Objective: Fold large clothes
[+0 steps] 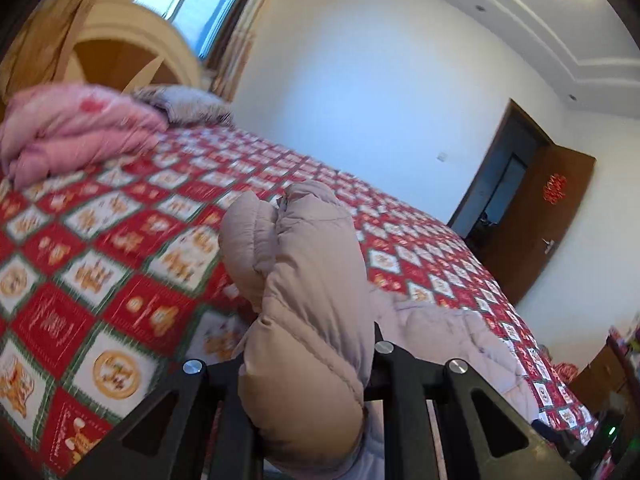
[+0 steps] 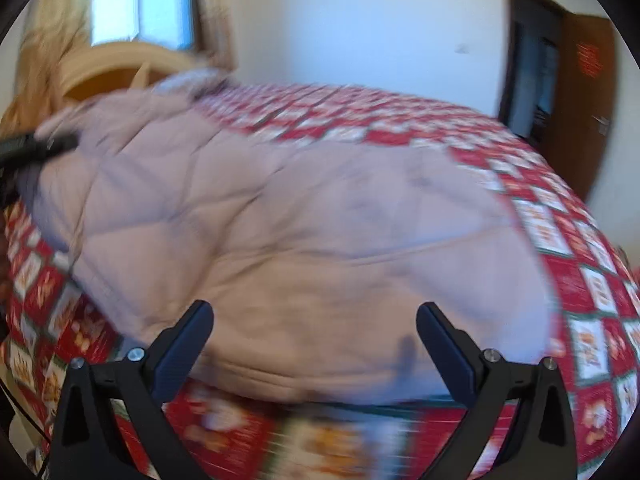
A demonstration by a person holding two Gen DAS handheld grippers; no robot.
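Beside coat (image 2: 304,216), bare bedspread (image 2: 592,292)

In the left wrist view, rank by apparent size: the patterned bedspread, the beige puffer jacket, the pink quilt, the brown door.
1. Bedspread
2. Beige puffer jacket, enlarged by nearness to the camera
3. Pink quilt and brown door: too alike to rank

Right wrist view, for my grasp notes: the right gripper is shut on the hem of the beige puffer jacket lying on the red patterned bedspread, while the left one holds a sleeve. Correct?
Not quite. The right wrist view shows the right gripper open, its fingers spread above the beige puffer jacket, gripping nothing. The rest stands: the jacket lies on the red patterned bedspread, and the left gripper is shut on a sleeve.
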